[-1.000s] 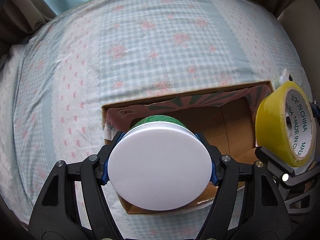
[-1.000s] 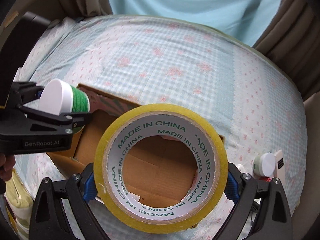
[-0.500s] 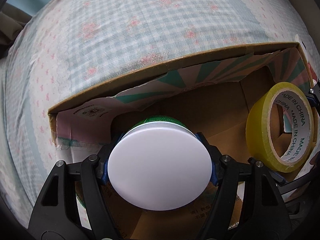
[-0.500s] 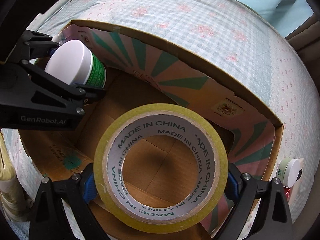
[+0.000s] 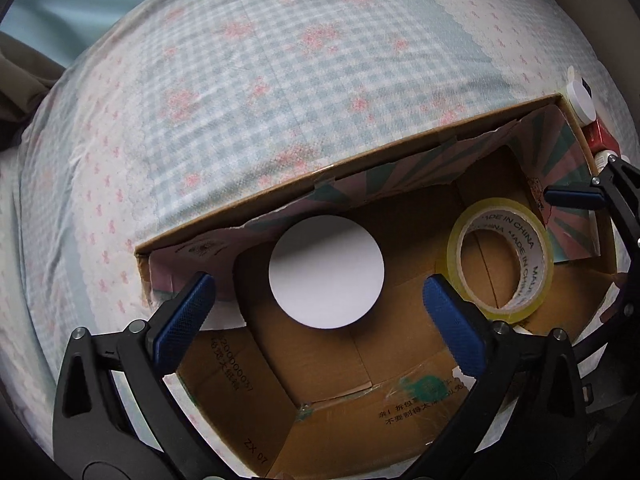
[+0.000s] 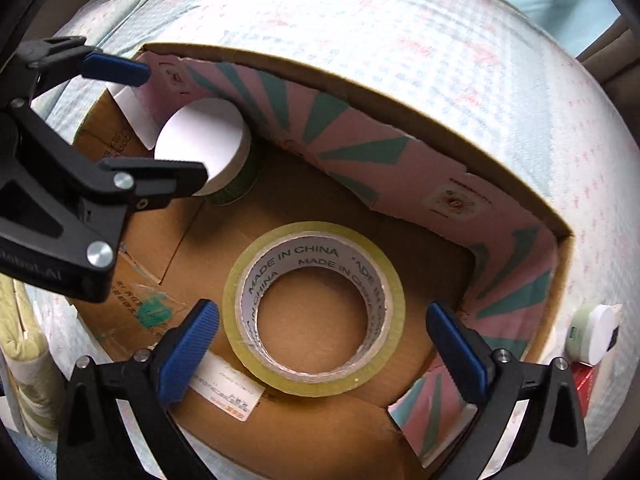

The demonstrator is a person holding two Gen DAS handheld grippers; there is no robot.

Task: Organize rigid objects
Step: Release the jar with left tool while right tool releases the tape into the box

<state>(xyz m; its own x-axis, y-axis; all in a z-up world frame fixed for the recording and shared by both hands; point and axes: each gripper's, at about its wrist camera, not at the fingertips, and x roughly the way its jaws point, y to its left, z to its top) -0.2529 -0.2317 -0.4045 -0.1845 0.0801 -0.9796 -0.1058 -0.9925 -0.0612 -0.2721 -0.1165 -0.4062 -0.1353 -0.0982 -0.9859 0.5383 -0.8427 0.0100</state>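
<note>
Home bedroom, floral checked bedsheet (image 5: 280, 92), curtains (image 5: 24, 76), cardboard box (image 6: 400, 96)

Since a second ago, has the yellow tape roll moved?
Yes. The tape roll left the right gripper, whose jaws now stand open, and lies flat on the floor of the cardboard box instead of being held above it.

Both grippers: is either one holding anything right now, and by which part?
Nothing is held. The left gripper and right gripper are open; the white-lidded jar and tape roll sit free in the cardboard box.
</note>
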